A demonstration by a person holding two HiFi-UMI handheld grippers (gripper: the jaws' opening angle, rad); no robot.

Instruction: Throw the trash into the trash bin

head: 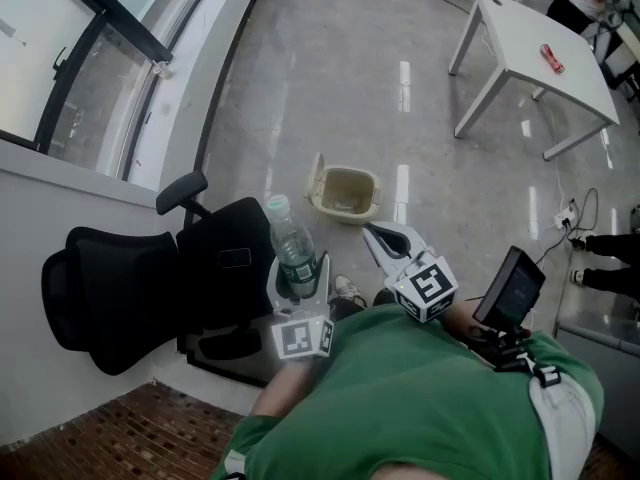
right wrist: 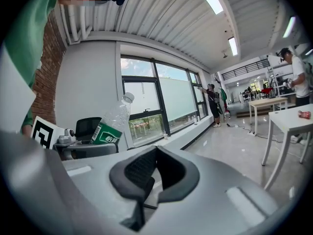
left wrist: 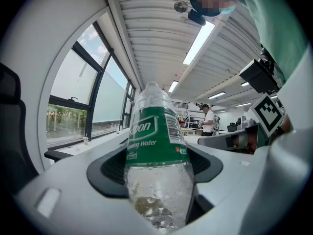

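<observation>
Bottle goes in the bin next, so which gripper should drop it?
Left. The left gripper is shut on the bottle; the right gripper is shut on nothing. The bin sits open on the floor just ahead.

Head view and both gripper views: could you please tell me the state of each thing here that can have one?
left claw: shut on the water bottle.
right claw: shut, nothing in it.
water bottle: capped, nearly empty, held cap up.
trash bin: lid flipped open, standing on the floor.
</observation>
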